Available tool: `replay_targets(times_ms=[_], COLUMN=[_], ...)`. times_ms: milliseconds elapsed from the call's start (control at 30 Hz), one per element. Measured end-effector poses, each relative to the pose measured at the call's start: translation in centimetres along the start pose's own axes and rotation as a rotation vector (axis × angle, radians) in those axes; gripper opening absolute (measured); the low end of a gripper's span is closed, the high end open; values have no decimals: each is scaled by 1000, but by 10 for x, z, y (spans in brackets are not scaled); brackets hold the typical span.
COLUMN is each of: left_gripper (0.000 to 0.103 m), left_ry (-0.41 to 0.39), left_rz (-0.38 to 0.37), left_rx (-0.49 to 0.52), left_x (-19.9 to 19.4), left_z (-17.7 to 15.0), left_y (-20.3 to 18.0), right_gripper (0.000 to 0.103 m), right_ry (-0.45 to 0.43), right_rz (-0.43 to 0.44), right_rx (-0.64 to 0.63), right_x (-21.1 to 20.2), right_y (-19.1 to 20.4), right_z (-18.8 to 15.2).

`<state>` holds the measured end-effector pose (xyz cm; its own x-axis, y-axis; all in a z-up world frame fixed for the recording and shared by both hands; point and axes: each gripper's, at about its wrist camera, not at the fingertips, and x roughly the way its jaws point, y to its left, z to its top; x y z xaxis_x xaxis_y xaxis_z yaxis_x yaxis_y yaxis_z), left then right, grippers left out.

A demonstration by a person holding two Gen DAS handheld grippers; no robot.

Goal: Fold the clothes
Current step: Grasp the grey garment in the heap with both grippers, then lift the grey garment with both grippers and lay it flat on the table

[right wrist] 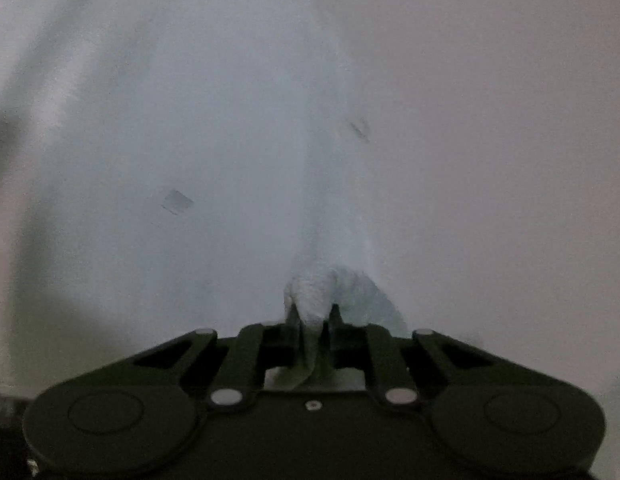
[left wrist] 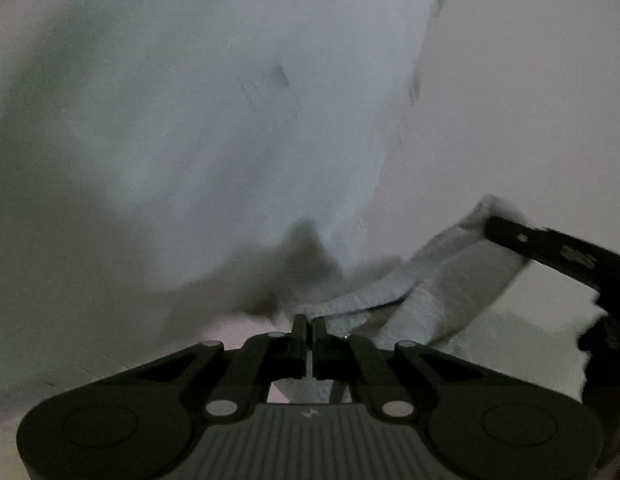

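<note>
The pale blue-grey textured cloth garment point(left wrist: 238, 128) lies spread on a plain light surface point(left wrist: 530, 92), which I take for the desk, stretching away from both tools; the picture is blurred, so its exact shape is hard to read.

The left gripper point(left wrist: 309, 330) has its fingers pressed together with only a slit between them. A fold of the near hem sits at their tips, and I judge it pinched there, though how much fabric is caught is not clear.

The right gripper point(right wrist: 313, 316) has its fingers clamped on a thick bunched tuft of the same cloth, which stands up between them.

In the left view the right gripper's dark finger shows off to the right, holding a band of hem that runs taut back toward the left one. So the two grips lie along one edge, side by side, with the body of the garment running forward from that line.

The coming fold, I'd judge, means carrying that held edge forward over the rest, both hands keeping level.
</note>
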<state>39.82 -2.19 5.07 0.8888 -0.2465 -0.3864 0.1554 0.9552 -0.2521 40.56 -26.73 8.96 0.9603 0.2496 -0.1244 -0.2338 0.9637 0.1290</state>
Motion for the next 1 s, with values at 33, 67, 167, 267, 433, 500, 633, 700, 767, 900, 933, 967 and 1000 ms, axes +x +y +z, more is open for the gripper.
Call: replay_targets(times_ms=[33,67,167,267,433,500,633,700,767,900,933,967,1000], left_gripper=[2,2,2,2,2,2,2,2,2,2,2,2,3], left_ry=[-44,-88,-210,-301,-298,-264,-171,-151,-134,-95,-75,-55,-34], left_rz=[29,61,164,295,520,596,714,773,833,981,1022,1064,1105], left_rx=[-11,-22,-60,-88,-156,-189,-274,-318,-367,-439,-447,-455,-463], left_x=[-27,-56,-148,-239,-371,-407,-476,-513,-549,-607,-615,-623,-631], left_z=[8,14,24,13,-39,-65,-118,-137,-155,-183,-190,-196,-203], left_y=[6,13,36,63,113,132,176,198,221,261,270,279,289], right_gripper=[12,12,12,11,11,11,11,12,12,13,15,15,15], right_ry=[-36,-68,-140,-147,15,84,211,267,322,469,511,543,565], right_rz=[46,104,274,419,592,655,747,795,849,966,975,977,977], right_rx=[-11,-6,-3,2,79,85,113,122,104,111,113,104,90], right_x=[-15,-30,-77,-118,-155,-174,-210,-228,-237,-269,-273,-277,-280], right_y=[16,32,88,149,235,272,341,373,404,463,474,482,487], right_z=[12,23,48,50,-1,-29,-72,-90,-110,-152,-161,-170,-178])
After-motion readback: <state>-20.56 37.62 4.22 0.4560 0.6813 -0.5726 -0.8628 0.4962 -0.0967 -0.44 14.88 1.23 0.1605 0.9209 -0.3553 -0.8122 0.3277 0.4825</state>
